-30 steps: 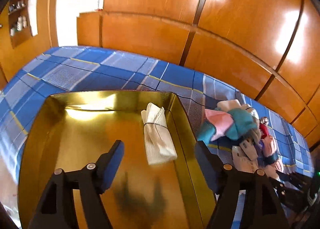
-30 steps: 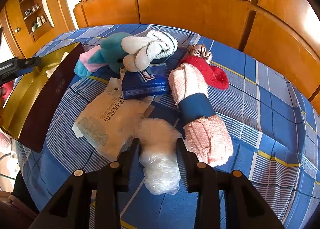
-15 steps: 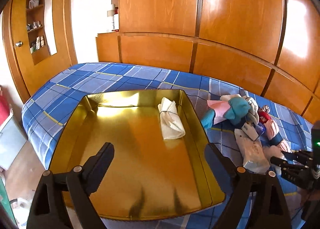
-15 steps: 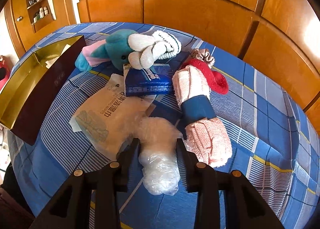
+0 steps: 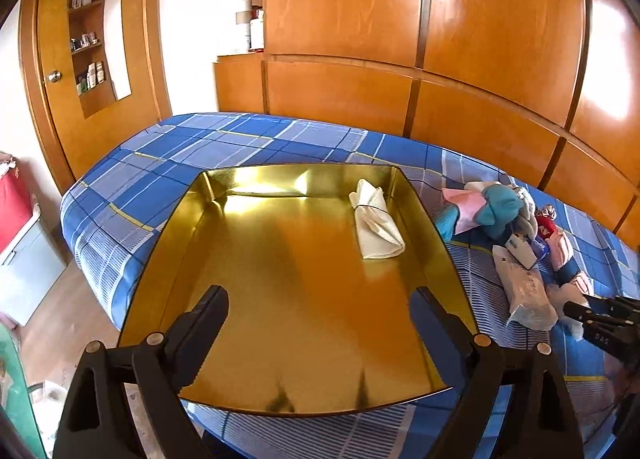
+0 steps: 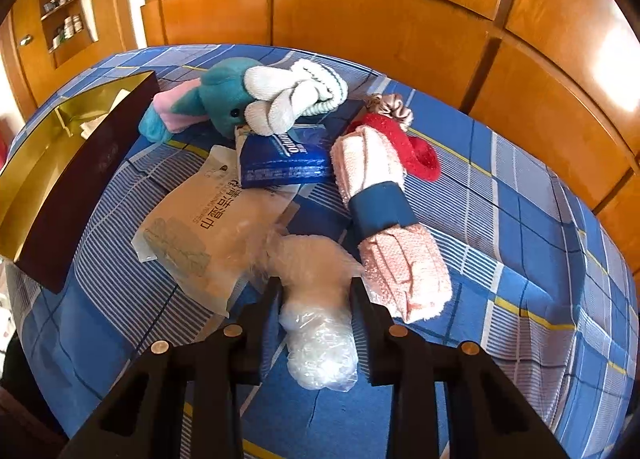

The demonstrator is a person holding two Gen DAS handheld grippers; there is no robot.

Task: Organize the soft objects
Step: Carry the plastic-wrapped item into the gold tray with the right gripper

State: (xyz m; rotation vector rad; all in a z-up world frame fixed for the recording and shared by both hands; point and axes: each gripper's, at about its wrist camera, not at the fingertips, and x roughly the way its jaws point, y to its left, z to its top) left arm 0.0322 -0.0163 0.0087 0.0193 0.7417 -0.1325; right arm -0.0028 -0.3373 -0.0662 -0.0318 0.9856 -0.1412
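The left tongs (image 5: 316, 323) have pulled back from the shiny gold-lined rectangular box (image 5: 436, 243) since a second ago: then they were hanging low over its floor, now the whole box and the edge of the blue plaid bed (image 5: 168, 175) are showing past them. Their jaws have also widened and are now standing wide apart with nothing between them. The cream ribbed cloth roll (image 5: 378, 227), tied with a thin dark band, is lying inside the box against its right wall, just as before.

The right tongs (image 6: 316, 291) have not shifted. They are gripping the crinkly clear plastic bundle (image 6: 320, 335), the pads pressing its sides a little tighter than a second ago, while it is resting on the bed to the right of the box.

Beyond that bundle, still unmoved, a flat beige paper pouch with printed characters (image 6: 208, 227) is lying nearest the box's dark maroon outer wall. A glossy blue tissue packet (image 6: 286, 163) is overlapping the pouch's far end. A fuzzy teal and pink plush toy (image 6: 208, 103) and a knitted white sock bundle (image 6: 292, 99) are touching above the packet. Further right, a nubbly pink towel roll with a dark blue band (image 6: 384, 227) is lying beside a fluffy red sock (image 6: 408, 147) and a satin beige scrunchie (image 6: 390, 109).
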